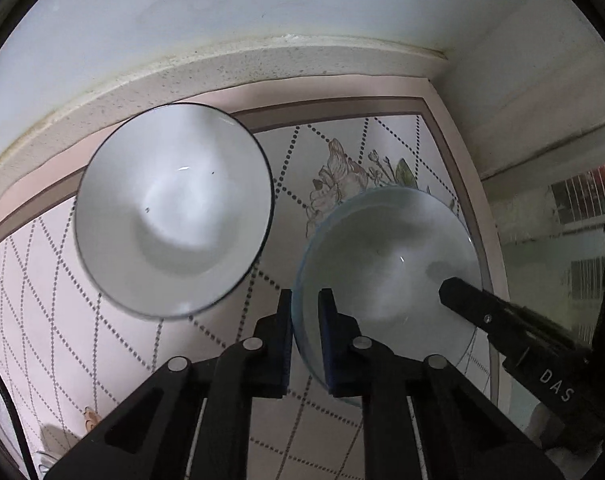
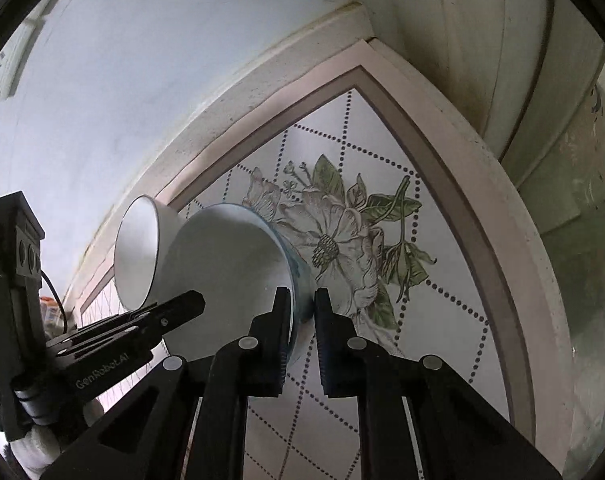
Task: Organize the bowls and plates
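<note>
Left gripper (image 1: pixel 305 336): nearest the left wrist camera, at 6 o'clock; jaws narrow, one finger either side of the rim of the glass bowl (image 1: pixel 390 264), apparently pinching it.
Right gripper (image 2: pixel 303 332): jaws narrow too, straddling the same bowl's rim on its other side; contact looks likely, though blur leaves it unsure.
Glass bowl: blue-tinted, on the tablecloth (image 1: pixel 342 152) at about 4 o'clock in the left view, held at two opposite rim points. My guess is that the double grip steadies a smooth, slippery bowl for a lift.
White bowl (image 1: pixel 173 210): dark-rimmed, empty, at 10 o'clock in the left view, just beside the glass bowl but apart from it. It seems the likely stacking partner.
Tablecloth: pale, with dotted diamond lines, a brown border and a printed flower (image 2: pixel 334 236); it runs into the wall corner, so the bowls sit near the back edge.
Writing: "GenRobot.AI" in white on the left gripper's body as seen from the right wrist; "DAS" on the right gripper's body as seen from the left wrist, with the rest cut off.
Risk: uneven lifting could let the rim slip.
</note>
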### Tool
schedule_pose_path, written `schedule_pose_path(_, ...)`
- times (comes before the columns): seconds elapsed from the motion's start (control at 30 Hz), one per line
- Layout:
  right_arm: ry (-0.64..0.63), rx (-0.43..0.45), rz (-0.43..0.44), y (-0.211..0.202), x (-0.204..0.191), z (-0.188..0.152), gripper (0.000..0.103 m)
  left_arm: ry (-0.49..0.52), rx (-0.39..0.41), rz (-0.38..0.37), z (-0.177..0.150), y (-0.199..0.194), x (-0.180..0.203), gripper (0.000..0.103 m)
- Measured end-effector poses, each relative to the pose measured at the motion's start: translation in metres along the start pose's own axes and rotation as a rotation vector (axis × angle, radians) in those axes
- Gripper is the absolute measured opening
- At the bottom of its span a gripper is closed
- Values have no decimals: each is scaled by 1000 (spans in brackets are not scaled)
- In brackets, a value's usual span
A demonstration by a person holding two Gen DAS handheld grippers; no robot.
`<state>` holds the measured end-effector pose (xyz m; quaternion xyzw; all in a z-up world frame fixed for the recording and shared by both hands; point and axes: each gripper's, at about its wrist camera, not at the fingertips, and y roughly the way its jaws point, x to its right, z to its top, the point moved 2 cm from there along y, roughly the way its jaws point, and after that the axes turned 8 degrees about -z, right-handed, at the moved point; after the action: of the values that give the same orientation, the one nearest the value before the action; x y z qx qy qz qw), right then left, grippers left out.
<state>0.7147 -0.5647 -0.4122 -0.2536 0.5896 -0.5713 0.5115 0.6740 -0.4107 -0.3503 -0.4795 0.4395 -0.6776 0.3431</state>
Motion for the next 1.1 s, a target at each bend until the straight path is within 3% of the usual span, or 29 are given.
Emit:
schedule_pose_path(0.2,-49,-4,12,-19,-12,-21,14,5,13,-23,-31,-39,-2,10)
schedule_pose_path(0.4,-111,-4,42,-61,-30,-77,14,35,35,-34,-80,-93,2,10)
schedule_pose_path(0.57,-147,-20,77,-88,-45,-130,14,17,17,-51,-140,-128,-8,10)
schedule_pose_path(0.8,-178,-78,87,-91,-61,-200,14,-9,-41,-35,-203,-126,-24,10)
schedule_pose_path(1.1,-177,-152,59,-51,-53,-236,14,-10,-95,17,-223,-86,-31,10)
